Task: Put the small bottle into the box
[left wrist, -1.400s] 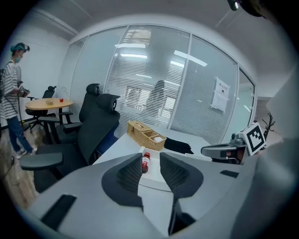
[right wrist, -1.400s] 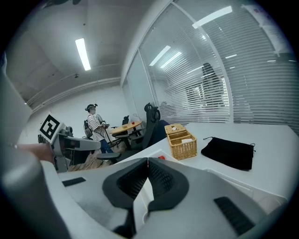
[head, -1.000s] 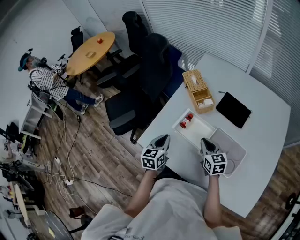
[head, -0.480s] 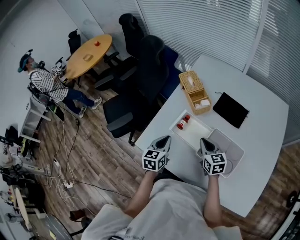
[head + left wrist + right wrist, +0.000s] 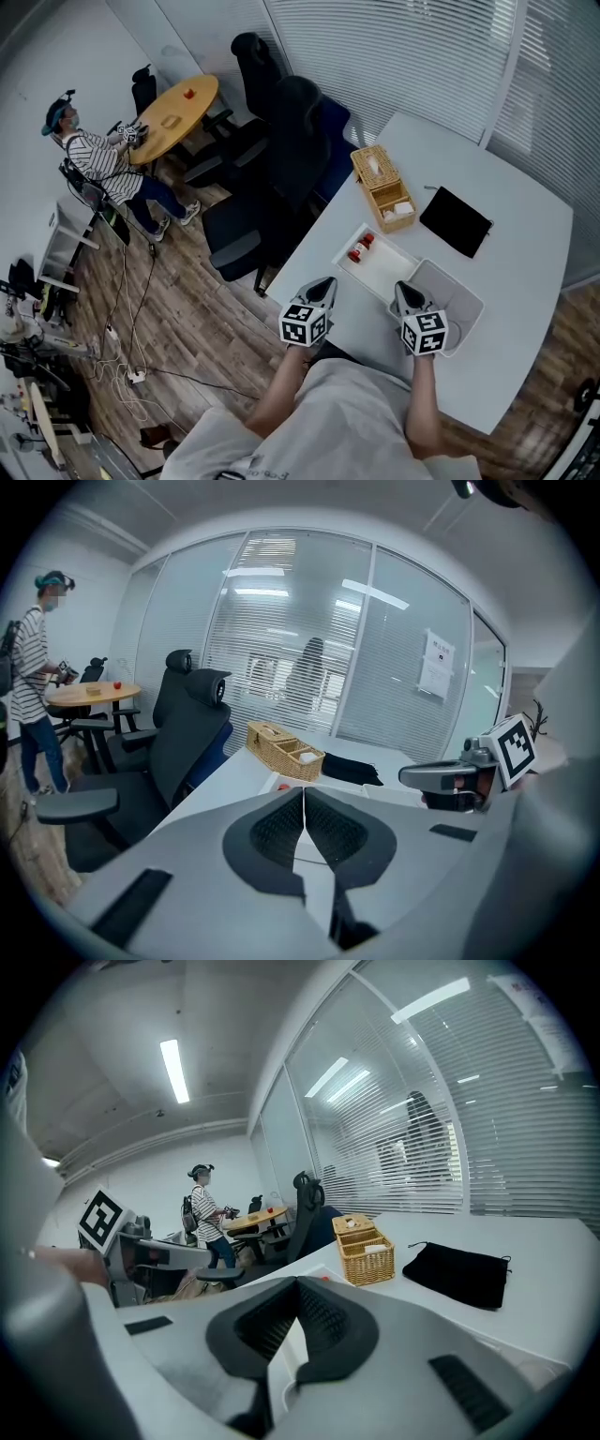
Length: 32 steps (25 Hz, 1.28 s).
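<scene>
The left gripper [image 5: 322, 284] and right gripper [image 5: 403, 291] hover at the tabletop [image 5: 511, 272] edge, jaws closed on nothing. The small bottle [image 5: 359, 247] lies on a shallow tray [image 5: 392, 270] beside the box [image 5: 461, 292], not inside.

Counter [image 5: 525, 281] lay bare w/ free room at 3 o'clock of the box [image 5: 469, 298]. Past the tray [image 5: 389, 264], wicker basket [image 5: 380, 183] blocked 12 o'clock & black pouch [image 5: 457, 221] 2 o'clock; office chairs [image 5: 281, 159] crowded 10 o'clock.
</scene>
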Each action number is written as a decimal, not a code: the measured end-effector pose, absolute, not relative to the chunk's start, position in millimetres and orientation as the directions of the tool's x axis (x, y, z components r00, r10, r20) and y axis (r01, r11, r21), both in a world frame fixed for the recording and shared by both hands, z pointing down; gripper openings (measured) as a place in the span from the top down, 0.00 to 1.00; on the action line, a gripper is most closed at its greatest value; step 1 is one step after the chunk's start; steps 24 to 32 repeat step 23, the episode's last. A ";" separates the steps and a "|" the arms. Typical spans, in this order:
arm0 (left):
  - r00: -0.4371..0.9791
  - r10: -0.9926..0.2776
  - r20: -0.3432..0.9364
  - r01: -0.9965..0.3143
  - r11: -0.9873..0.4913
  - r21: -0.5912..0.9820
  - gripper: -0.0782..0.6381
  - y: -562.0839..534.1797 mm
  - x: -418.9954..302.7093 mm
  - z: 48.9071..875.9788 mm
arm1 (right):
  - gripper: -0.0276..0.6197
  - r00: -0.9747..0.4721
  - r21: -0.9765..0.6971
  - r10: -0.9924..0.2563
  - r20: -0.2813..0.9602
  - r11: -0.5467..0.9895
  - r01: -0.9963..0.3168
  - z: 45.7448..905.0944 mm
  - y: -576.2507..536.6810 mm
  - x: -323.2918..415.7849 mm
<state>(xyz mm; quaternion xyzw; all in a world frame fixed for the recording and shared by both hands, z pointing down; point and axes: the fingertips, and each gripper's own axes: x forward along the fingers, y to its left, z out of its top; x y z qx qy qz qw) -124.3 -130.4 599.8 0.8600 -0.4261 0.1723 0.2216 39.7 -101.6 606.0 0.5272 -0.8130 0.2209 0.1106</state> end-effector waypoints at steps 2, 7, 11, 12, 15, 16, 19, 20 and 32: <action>0.576 -0.657 0.486 -0.810 -0.537 0.234 0.85 -132.9 -123.1 600.6 | 0.93 -0.416 -0.242 -0.810 0.413 0.343 -0.908 605.8 -102.1 43.3; 0.581 -0.651 0.489 -0.804 -0.551 0.223 0.85 -138.4 -115.7 599.7 | 0.93 -0.408 -0.256 -0.811 0.420 0.325 -0.910 612.5 -104.4 51.5; 0.595 -0.648 0.475 -0.796 -0.556 0.238 0.85 -142.3 -111.3 593.4 | 0.93 -0.399 -0.258 -0.817 0.417 0.315 -0.913 611.8 -107.3 53.6; 0.598 -0.650 0.469 -0.795 -0.553 0.249 0.85 -142.7 -110.4 591.2 | 0.93 -0.399 -0.258 -0.816 0.418 0.314 -0.914 612.0 -107.0 53.6; 0.603 -0.654 0.457 -0.794 -0.551 0.259 0.85 -144.2 -106.4 586.3 | 0.93 -0.395 -0.257 -0.817 0.420 0.310 -0.915 613.0 -105.5 55.1; 0.603 -0.653 0.458 -0.793 -0.552 0.256 0.85 -144.8 -105.0 585.8 | 0.93 -0.394 -0.257 -0.817 0.421 0.309 -0.916 613.3 -105.4 56.0; 0.606 -0.650 0.459 -0.791 -0.554 0.259 0.85 -145.9 -101.8 586.0 | 0.93 -0.392 -0.255 -0.817 0.422 0.308 -0.916 613.6 -106.4 58.2; 0.607 -0.649 0.459 -0.790 -0.555 0.261 0.85 -145.6 -101.0 586.5 | 0.93 -0.391 -0.255 -0.818 0.422 0.307 -0.917 613.9 -106.8 58.7; 0.610 -0.643 0.463 -0.787 -0.559 0.262 0.85 -144.0 -99.5 588.7 | 0.93 -0.389 -0.254 -0.818 0.423 0.305 -0.918 614.8 -108.1 59.1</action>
